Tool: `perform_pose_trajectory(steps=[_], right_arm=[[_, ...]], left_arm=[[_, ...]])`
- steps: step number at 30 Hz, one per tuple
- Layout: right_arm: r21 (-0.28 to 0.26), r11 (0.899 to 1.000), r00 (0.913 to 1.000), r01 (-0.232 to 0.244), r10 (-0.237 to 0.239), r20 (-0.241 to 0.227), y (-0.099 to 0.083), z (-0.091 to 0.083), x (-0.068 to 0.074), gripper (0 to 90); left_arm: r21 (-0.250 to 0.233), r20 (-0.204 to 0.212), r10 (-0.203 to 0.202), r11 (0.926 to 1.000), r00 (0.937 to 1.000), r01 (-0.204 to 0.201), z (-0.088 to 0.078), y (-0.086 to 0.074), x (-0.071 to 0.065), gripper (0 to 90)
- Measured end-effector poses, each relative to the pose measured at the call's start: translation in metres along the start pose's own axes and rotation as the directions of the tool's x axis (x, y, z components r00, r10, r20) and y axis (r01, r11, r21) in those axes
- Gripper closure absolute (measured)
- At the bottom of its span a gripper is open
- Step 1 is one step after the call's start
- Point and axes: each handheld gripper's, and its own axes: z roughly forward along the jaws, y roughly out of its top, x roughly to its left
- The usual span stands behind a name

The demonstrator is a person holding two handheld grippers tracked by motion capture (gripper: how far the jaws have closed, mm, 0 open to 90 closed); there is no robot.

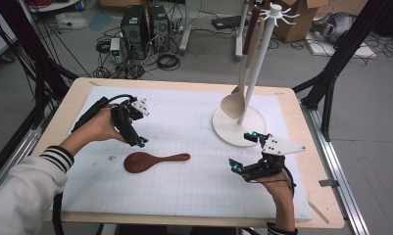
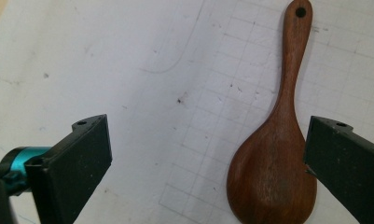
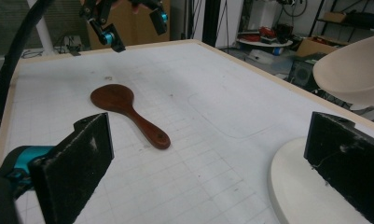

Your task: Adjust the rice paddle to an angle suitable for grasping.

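Left tool tilts down, jaws apart, above brown spoon

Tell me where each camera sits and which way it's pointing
High view: above the table's near edge, facing forward and down; forearms, left gripper, right gripper.
Left gripper view: on that gripper, facing down at the spoon; open jaws.
Right gripper view: low, facing across the table; open jaws.
All three share the spoon.
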Motion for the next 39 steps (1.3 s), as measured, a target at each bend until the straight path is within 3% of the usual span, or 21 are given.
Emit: perform_pose_trajectory(steps=[7,15,27,32,39], right_arm=[[-0.008,1.000,1.0000,-0.001,0.001,0.003,0.000,-0.001,-0.001,0.3],[-0.011,1.000,1.0000,-0.008,0.008,0.001,0.000,-0.002,-0.001,0.3],[-0.006,1.000,1.0000,-0.009,0.009,0.000,-0.001,-0.001,-0.002,0.3],[-0.012,1.000,0.9998,-0.019,0.019,0.005,-0.001,-0.004,-0.002,0.3],[-0.006,1.000,0.9998,-0.017,0.017,0.005,-0.002,-0.003,-0.002,0.3]], left_arm=[[-0.009,0.011,0.040,0.9992,0.9991,-0.040,0.000,0.010,-0.008,1.8],[0.023,0.047,0.096,0.9951,0.9943,-0.097,0.008,0.025,-0.019,1.8],[0.085,0.101,0.122,0.9878,0.9874,-0.131,0.026,0.037,-0.034,1.8],[0.128,0.116,0.146,0.9786,0.9824,-0.161,0.037,0.040,-0.039,3.4],[0.183,0.116,0.161,0.9665,0.9801,-0.180,0.053,0.044,-0.046,3.5]])
